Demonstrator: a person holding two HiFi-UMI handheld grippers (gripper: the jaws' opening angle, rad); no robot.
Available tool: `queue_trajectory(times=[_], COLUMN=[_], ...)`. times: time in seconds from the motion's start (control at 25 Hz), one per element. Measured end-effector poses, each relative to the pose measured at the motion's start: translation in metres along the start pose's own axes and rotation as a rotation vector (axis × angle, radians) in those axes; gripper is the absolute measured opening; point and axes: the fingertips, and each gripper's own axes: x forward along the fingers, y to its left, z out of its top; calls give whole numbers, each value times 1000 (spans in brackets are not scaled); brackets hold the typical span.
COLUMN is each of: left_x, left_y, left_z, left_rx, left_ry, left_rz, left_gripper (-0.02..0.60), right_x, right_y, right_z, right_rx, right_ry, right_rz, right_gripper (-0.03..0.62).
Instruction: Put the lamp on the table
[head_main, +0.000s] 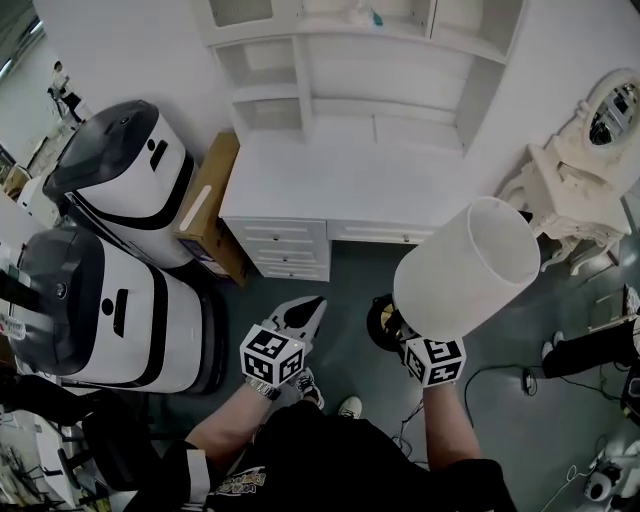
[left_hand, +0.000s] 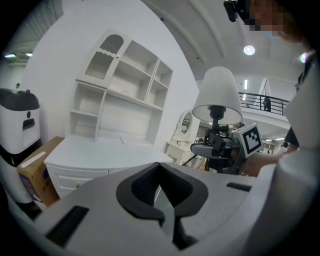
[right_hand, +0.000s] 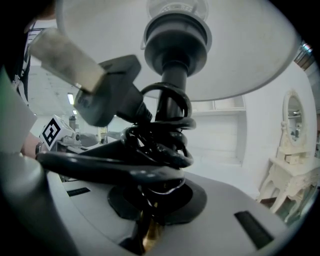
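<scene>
The lamp has a white drum shade (head_main: 465, 270) and a dark round base (head_main: 383, 322); it hangs tilted above the floor in front of the white desk (head_main: 340, 190). My right gripper (head_main: 405, 338) is shut on the lamp's thin brass stem (right_hand: 150, 232), just under the black cord (right_hand: 160, 135) coiled round the post, whose plug (right_hand: 95, 85) sticks out left. The shade (right_hand: 175, 50) fills the top of the right gripper view. My left gripper (head_main: 305, 315) is shut and empty, left of the lamp. Its view shows the shade (left_hand: 217, 95) and the desk top (left_hand: 100, 150).
Two white-and-black machines (head_main: 120, 170) (head_main: 100, 310) stand at the left, with a cardboard box (head_main: 210, 205) against the desk's side. A white shelf unit (head_main: 350, 70) sits on the desk's back. An ornate white dressing table with mirror (head_main: 575, 170) is at the right. Cables (head_main: 500, 380) lie on the floor.
</scene>
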Motion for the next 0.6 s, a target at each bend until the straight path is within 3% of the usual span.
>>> queue_trajectory(times=[0.6], left_x=[-2], left_y=[112], left_z=[34], left_rx=[2], left_ry=[-23], left_rz=[-15], left_gripper=[0], right_x=[103], right_y=[20], right_z=[38], right_rx=[4], right_ry=[-13], right_rz=[-40], right_gripper=[63])
